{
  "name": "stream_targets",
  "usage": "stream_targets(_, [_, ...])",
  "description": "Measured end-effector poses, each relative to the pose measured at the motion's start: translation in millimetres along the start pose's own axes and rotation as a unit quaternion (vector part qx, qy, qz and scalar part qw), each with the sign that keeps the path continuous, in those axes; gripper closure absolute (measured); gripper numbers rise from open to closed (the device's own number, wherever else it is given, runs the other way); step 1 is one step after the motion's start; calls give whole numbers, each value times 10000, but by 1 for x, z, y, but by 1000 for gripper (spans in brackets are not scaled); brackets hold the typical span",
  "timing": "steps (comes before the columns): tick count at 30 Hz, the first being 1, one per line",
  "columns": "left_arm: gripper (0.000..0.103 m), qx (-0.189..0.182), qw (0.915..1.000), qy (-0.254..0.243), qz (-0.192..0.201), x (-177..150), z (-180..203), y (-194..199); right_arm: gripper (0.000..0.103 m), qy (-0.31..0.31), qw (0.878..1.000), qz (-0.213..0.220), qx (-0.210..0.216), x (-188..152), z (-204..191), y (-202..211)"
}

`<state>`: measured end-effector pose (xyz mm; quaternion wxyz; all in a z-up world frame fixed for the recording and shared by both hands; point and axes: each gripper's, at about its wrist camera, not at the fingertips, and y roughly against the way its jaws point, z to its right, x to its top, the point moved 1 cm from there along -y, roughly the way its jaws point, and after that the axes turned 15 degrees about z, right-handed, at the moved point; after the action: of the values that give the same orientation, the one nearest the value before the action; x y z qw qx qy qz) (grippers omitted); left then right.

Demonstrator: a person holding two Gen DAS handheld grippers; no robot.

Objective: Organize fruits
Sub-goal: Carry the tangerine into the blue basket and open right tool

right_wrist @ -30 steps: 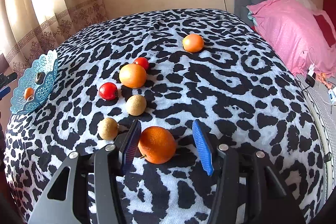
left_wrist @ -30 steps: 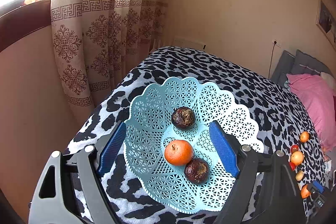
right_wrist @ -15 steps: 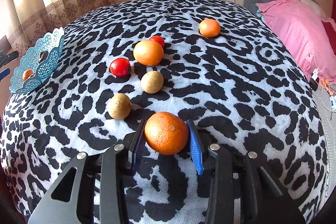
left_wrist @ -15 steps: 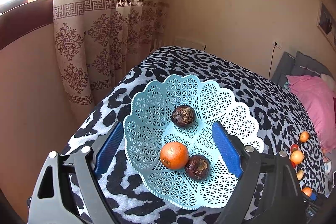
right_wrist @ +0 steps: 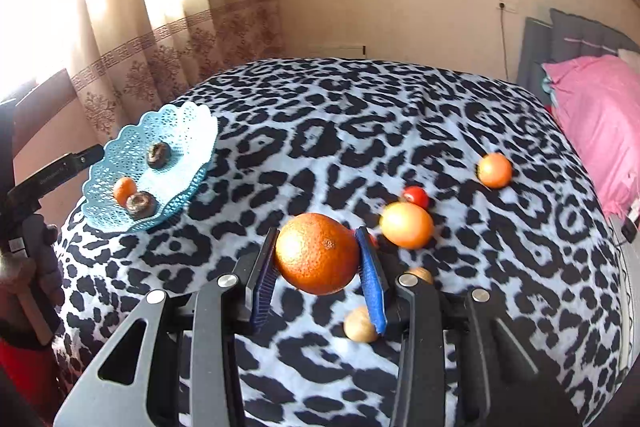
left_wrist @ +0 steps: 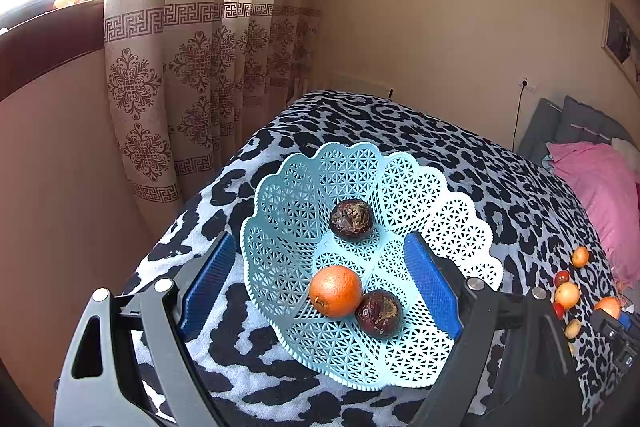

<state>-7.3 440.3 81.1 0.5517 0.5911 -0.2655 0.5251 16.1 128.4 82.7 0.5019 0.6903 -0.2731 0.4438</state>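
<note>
My right gripper is shut on a large orange and holds it above the bed. A light blue lattice basket rests on the bed's corner near the curtain, holding a small orange and two dark wrinkled fruits. My left gripper hangs open over the basket, one blue pad on either side, gripping nothing. On the bed lie a pale orange, a red tomato, another orange and two tan round fruits.
The leopard-print bedspread covers the whole bed. A pink pillow and grey headboard sit at the right. Patterned curtains hang left of the basket. A person's hand holds the left gripper's handle at the bed's left edge.
My right gripper closed on the large orange, lifted it off the bed and swung left toward the basket. The left gripper drew back a little from the basket and stayed open.
</note>
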Motion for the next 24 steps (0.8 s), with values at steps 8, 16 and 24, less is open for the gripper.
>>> stream_targets(8, [16, 129, 9999, -7, -3, -3, -11, 10, 65, 383, 9960, 11, 813, 30, -80, -53])
stream_targets(16, [15, 309, 9995, 65, -46, -7, -25, 15, 64, 574, 9915, -228, 1144, 29, -124, -88])
stream_targets(24, [5, 273, 9996, 79, -56, -7, -21, 15, 63, 440, 9924, -201, 1130, 26, -118, -85])
